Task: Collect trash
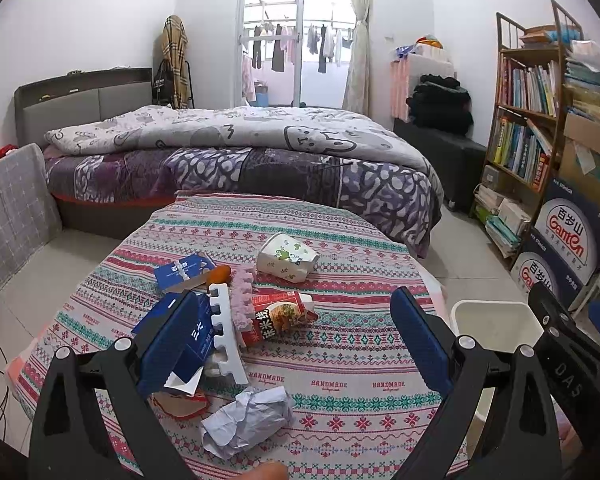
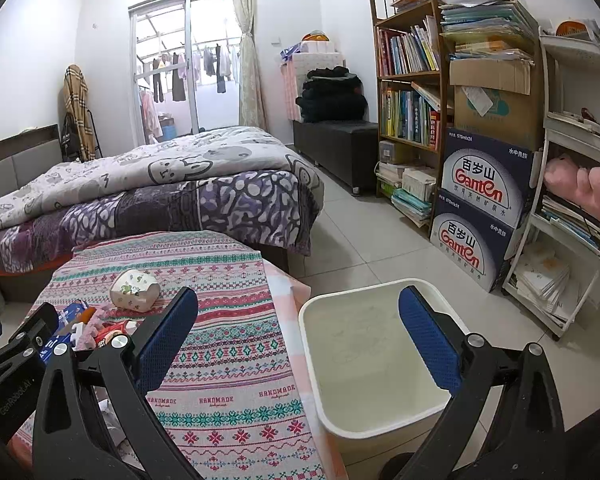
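Trash lies on a table under a patterned cloth: a crushed paper cup, a red snack wrapper, torn blue cartons, a crumpled grey paper ball. My left gripper hovers open above the wrapper and paper ball, nothing between its blue pads. My right gripper is open too, straddling the table edge and the white bin on the floor; its right pad hangs over the bin. The cup shows at the far left there.
A white comb-like foam piece, pink fuzzy item and an orange-handled knife lie among the trash. A bed stands behind the table. Bookshelf and stacked water boxes line the right wall.
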`<action>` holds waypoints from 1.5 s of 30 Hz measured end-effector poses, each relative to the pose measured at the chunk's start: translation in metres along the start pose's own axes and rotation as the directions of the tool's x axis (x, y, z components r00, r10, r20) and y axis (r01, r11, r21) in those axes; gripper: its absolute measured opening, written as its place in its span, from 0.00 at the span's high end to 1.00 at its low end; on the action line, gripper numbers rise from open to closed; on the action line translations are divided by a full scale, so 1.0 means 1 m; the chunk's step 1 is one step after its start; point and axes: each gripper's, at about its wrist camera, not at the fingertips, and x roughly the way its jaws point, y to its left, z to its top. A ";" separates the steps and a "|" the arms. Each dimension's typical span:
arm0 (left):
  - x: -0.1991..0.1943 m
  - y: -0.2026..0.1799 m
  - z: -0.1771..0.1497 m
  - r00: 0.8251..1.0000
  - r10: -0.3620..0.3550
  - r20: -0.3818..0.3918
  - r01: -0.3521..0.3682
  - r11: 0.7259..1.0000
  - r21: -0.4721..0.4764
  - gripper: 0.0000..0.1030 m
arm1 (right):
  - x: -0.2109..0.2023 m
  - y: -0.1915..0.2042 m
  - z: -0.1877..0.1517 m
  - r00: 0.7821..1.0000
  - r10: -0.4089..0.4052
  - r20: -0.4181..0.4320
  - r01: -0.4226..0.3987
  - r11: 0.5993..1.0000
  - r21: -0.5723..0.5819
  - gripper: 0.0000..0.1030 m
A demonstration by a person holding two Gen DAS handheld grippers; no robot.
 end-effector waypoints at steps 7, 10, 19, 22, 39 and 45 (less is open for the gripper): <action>0.001 0.001 0.000 1.000 0.000 -0.002 0.000 1.000 0.001 0.09 | 0.000 0.000 0.000 1.000 0.000 -0.004 0.000 1.000 0.002 0.07; 0.001 0.001 0.000 1.000 0.001 -0.001 -0.001 1.000 0.001 0.09 | 0.000 -0.001 0.000 1.000 0.000 -0.004 0.000 1.000 0.003 0.07; 0.003 0.001 -0.002 1.000 0.002 -0.006 -0.002 1.000 0.002 0.09 | 0.000 -0.001 -0.001 1.000 0.000 -0.007 0.000 1.000 0.003 0.07; 0.003 0.002 -0.003 1.000 0.003 -0.006 -0.003 1.000 0.002 0.09 | 0.000 -0.001 -0.001 1.000 0.000 -0.009 0.000 1.000 0.003 0.07; 0.006 0.009 -0.003 1.000 0.013 -0.018 -0.013 1.000 0.002 0.09 | -0.003 0.008 0.000 1.000 0.009 -0.011 -0.009 1.000 0.001 0.07; 0.023 0.015 0.023 0.990 0.009 -0.138 -0.003 0.999 0.046 0.08 | -0.004 0.013 0.015 0.997 0.050 -0.056 -0.049 0.999 0.023 0.07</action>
